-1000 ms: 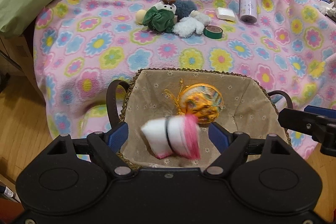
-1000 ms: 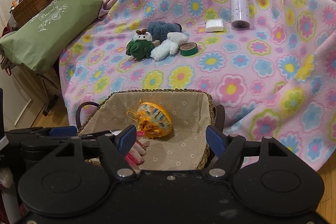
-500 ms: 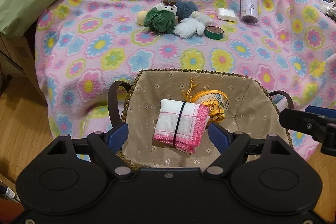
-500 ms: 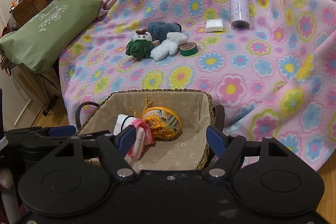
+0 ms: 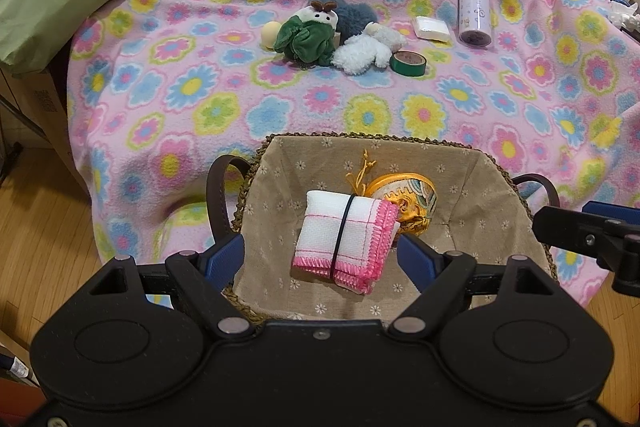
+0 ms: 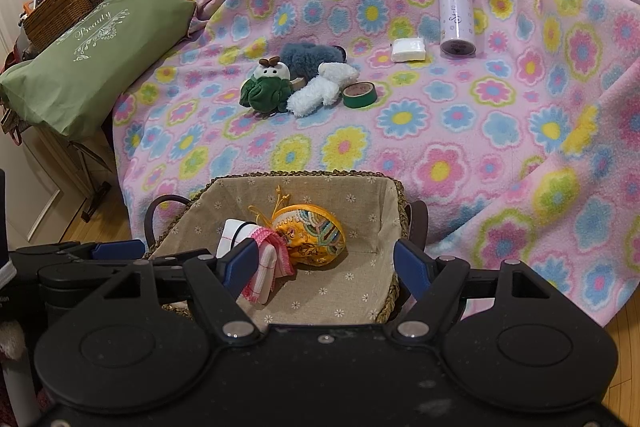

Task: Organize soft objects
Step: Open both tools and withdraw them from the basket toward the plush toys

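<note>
Flowered fleece [image 5: 224,115] drapes the seat behind a lined basket [image 5: 276,187], where a banded pink-edged cloth [image 5: 344,235] lies against an orange pouch [image 5: 412,203]. Both the left gripper [image 5: 320,261] and the right gripper [image 6: 324,265] hang spread and empty above the basket, the cloth loose below the left one's fingers.

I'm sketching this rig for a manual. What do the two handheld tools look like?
Both match: the left tool and right tool have matte black bodies with two round discs, angular black linkages with silver pivot pins, and blue pads on the fingers. No cables, markings or sleeves show.
</note>
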